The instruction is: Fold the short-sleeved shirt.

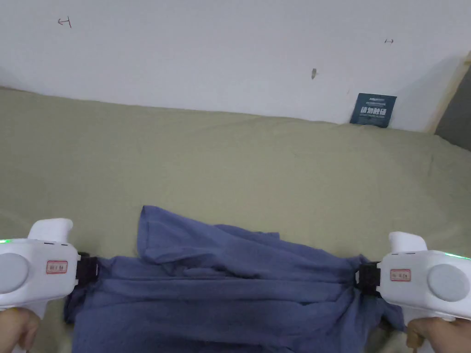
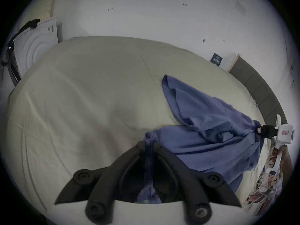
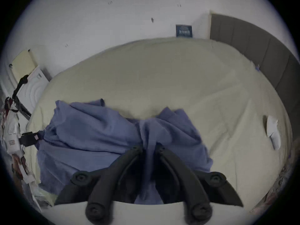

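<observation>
Now two hand-held grippers, left hand-held gripper (image 1: 92, 271) and right hand-held gripper (image 1: 361, 276), clamp one shirt (image 1: 230, 285).

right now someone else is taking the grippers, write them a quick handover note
Left gripper: shut on the shirt, pinching its left edge.
Right gripper: shut on the shirt's right edge.
Shirt: blue, stretched between the two grippers at the near edge of the bed, bunched and wrinkled, its far part resting on the sheet.
Done: both sides gripped, cloth pulled taut.
Left: no neat fold shows yet. Probably spread it flat on the bed, then fold the sides and bottom in.
</observation>
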A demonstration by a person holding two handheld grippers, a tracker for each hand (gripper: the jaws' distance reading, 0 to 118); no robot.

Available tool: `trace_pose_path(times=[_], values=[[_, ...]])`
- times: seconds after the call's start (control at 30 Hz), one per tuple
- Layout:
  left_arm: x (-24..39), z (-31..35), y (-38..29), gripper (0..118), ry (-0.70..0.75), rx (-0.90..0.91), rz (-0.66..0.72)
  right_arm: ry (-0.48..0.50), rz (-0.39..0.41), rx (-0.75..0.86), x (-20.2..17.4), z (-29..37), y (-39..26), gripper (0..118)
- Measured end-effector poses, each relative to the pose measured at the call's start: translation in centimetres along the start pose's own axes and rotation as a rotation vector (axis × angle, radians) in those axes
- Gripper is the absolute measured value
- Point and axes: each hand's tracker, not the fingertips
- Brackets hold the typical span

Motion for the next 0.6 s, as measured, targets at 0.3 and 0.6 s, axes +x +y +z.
trace_pose_path(times=[0.3, 0.6], values=[[1.5, 5.3, 4.7, 7, -0.093, 0.142, 0.016, 0.162, -0.010, 0.260, -2.7, 5.9, 5.0, 14], [2.8, 12.2, 12.7, 7, -0.109, 0.337, -0.015, 0.190, 0.047, 0.417, -5.9, 9.2, 11.6, 14]])
